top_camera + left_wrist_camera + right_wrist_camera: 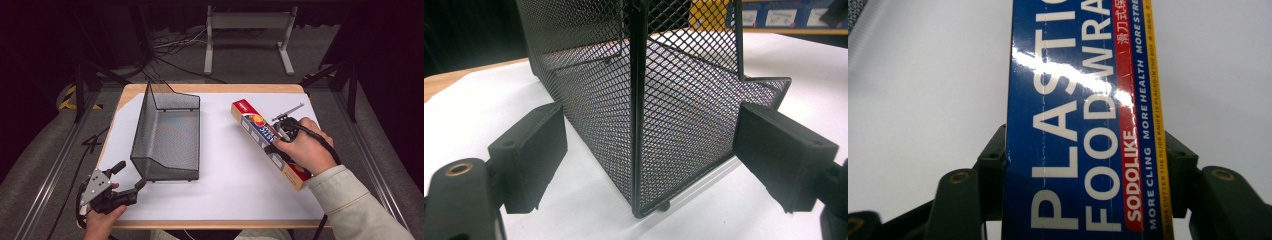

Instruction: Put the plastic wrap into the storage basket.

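Note:
A black wire-mesh basket (172,107) stands on the white sheet left of centre, its tall end far from me. My left gripper (132,174) is open at the basket's near left corner. In the left gripper view that corner post (639,125) stands between the spread jaws of the left gripper (656,150), touching neither. A long blue plastic food wrap box (255,127) lies diagonally at the right. My right gripper (280,136) is shut across its middle. In the right gripper view the right gripper (1088,175) has its jaws pressed against both long sides of the box (1083,100).
The white sheet (225,180) covers most of the wooden table (210,88). A metal stand (247,22) and cables lie on the floor beyond the far edge. Black frame rails run along both sides of the table.

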The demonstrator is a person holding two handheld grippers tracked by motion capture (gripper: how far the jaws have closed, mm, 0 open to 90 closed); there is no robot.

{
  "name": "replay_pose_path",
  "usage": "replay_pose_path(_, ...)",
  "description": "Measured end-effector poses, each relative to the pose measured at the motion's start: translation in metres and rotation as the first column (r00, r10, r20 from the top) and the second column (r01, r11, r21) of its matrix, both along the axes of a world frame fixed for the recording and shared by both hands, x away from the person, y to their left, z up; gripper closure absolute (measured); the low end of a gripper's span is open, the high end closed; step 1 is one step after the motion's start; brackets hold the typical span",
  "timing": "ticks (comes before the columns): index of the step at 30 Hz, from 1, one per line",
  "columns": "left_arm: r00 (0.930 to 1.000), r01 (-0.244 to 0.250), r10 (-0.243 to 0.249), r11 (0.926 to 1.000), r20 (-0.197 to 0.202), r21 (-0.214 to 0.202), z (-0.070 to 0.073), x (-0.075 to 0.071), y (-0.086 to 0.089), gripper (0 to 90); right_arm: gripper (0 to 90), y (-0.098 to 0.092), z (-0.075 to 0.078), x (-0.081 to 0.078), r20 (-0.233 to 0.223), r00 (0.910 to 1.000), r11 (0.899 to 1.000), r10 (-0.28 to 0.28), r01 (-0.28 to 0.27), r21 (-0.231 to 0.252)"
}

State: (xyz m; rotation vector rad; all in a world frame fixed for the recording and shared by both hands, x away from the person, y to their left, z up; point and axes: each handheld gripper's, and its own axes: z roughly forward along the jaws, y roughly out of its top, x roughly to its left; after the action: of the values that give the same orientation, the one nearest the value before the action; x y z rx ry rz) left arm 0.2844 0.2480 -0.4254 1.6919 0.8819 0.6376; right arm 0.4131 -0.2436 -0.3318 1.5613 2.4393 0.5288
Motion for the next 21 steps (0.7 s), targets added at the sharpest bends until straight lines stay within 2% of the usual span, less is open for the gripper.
replay_pose_path(4, 1.0, -0.002, 0.002, 1.0, 0.0, 0.002, 0.0, 0.0, -0.001, 15.1, 40.5, 0.001, 0.011, -0.001, 0.009, 1.0, 1.0, -0.002, 0.002, 0.01)
replay_pose_path(12, 1.0, 0.0, 0.0, 1.0, 0.008, 0.005, 0.001, -0.001, -0.002, 15.3, 40.5, 0.006, 0.023, -0.002, 0.027, 0.9996, 1.0, 0.001, -0.001, 0.013)
replay_pose_path(17, 1.0, -0.002, 0.002, 1.0, 0.009, 0.005, 0.001, -0.001, -0.002, 15.3, 40.4, 0.011, 0.035, -0.003, 0.027, 0.9995, 0.999, -0.017, 0.017, 0.029)
replay_pose_path(21, 0.9999, -0.004, 0.003, 1.0, 0.011, 0.006, 0.001, -0.001, -0.002, 15.3, 40.4, 0.017, 0.038, -0.004, 0.025, 0.9992, 0.999, -0.032, 0.031, 0.037)
